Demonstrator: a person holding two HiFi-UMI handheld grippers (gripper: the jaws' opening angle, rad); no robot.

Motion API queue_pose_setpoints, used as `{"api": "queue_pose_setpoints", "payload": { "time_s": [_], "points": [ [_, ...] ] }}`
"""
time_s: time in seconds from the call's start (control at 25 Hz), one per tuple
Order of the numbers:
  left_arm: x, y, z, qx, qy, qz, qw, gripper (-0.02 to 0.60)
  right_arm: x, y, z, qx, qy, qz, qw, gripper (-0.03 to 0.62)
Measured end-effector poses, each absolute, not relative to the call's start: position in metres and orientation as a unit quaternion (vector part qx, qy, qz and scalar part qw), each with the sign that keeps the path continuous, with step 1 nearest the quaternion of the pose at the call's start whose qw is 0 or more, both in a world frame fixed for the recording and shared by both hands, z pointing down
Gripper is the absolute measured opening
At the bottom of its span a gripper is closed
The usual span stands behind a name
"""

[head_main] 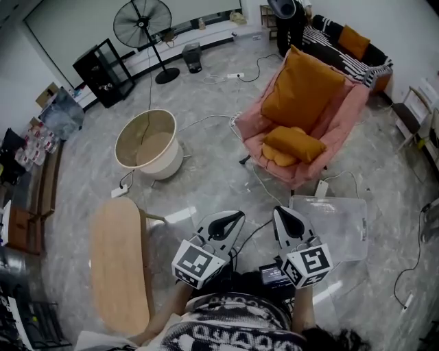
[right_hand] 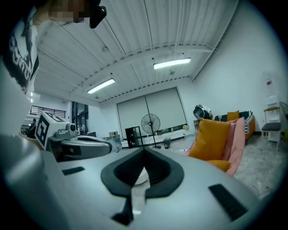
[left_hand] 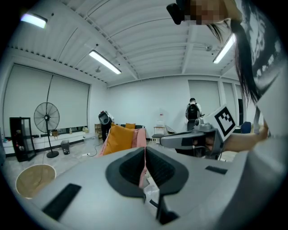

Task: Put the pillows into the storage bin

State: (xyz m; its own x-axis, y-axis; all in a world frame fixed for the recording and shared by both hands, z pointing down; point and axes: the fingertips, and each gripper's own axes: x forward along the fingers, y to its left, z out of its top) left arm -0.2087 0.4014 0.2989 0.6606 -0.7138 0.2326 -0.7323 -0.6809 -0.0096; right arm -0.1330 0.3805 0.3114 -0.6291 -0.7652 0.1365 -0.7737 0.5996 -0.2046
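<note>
Off at 9 o'clock from the person, seen from the head camera, a long oval wooden table (head_main: 120, 264) lies close along the left side. Beyond it, at 11 o'clock, a round cream tub (head_main: 145, 144) stands open on the grey floor (head_main: 206, 185). A black shelf unit (head_main: 103, 72) and a standing fan (head_main: 142, 24) are against the far wall.

Low in the middle, the left hand-held gripper (head_main: 230, 221) and the right hand-held gripper (head_main: 285, 216) point ahead side by side, near each other but apart. Each has its jaws together with nothing between them, as the left gripper view (left_hand: 145, 155) and the right gripper view (right_hand: 144, 155) both show.

At 1 o'clock a pink armchair (head_main: 343, 116) holds the pillows. A large orange pillow (head_main: 302, 89) leans on the backrest, and a small orange pillow (head_main: 295, 142) lies on the seat, well apart from both grippers.

A clear rectangular storage bin (head_main: 333, 219) sits on the floor at 3 o'clock, just beside the right gripper and in front of the chair. White cables (head_main: 206, 119) trail over the floor between tub and chair. The floor between grippers and chair is otherwise open.

At the far right, a striped sofa (head_main: 353, 41) and a person (head_main: 288, 20) stand behind the armchair.
</note>
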Motion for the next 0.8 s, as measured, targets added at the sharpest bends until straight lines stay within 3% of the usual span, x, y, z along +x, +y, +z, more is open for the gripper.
{"api": "queue_pose_setpoints", "payload": {
  "time_s": [0.32, 0.8],
  "points": [
    [-0.247, 0.328, 0.314, 0.914, -0.390, 0.096, 0.059, 0.014, -0.166, 0.307, 0.326, 0.445, -0.885, 0.136, 0.029, -0.003],
    [-0.374, 0.173, 0.326, 0.932, -0.340, 0.101, 0.074, 0.014, -0.294, 0.161, 0.333, 0.483, -0.858, 0.172, 0.041, -0.003]
  ]
}}
